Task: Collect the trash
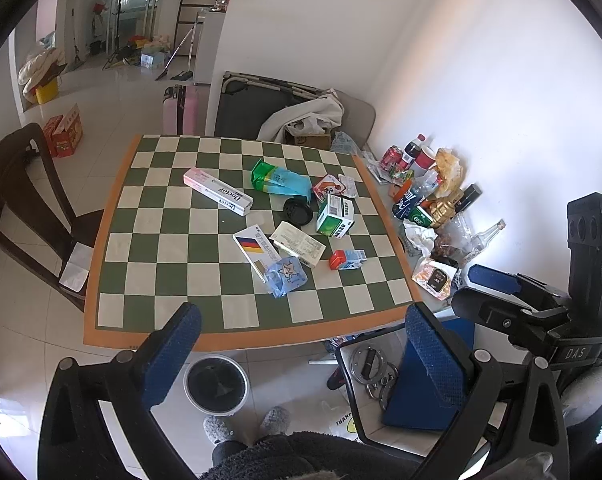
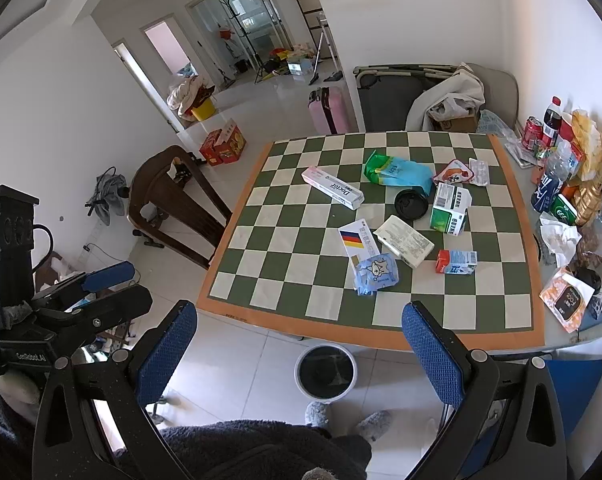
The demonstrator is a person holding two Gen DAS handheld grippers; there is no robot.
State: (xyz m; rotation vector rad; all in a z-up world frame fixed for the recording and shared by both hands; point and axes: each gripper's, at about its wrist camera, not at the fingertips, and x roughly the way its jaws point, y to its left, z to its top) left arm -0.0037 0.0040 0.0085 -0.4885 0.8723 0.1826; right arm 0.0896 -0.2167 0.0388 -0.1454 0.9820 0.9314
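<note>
Trash lies on a checkered table [image 1: 173, 280] [image 2: 285, 280]: a long Doctor box [image 1: 218, 191] [image 2: 333, 188], a green-blue bag [image 1: 279, 178] [image 2: 397, 170], a black lid [image 1: 298, 211] [image 2: 411, 204], a green-white carton [image 1: 336, 216] [image 2: 451, 208], a flag card [image 1: 255, 248] [image 2: 357, 240], a white box [image 1: 298, 244] [image 2: 404, 241], a blue wrapper [image 1: 287, 276] [image 2: 376, 274] and a small red-blue carton [image 1: 347, 260] [image 2: 457, 262]. A bin [image 1: 216, 384] [image 2: 325, 372] stands on the floor below the near edge. My left gripper [image 1: 301, 360] and right gripper [image 2: 301, 356] are open and empty, above the near edge.
Bottles, cans and wrappers [image 1: 425, 200] [image 2: 565, 184] pile along the table's right side by the wall. A dark wooden chair [image 1: 29, 208] [image 2: 173, 200] stands left of the table. A blue stool [image 1: 417, 396] stands on the right. The person's slippered feet [image 1: 245, 426] [image 2: 349, 420] are by the bin.
</note>
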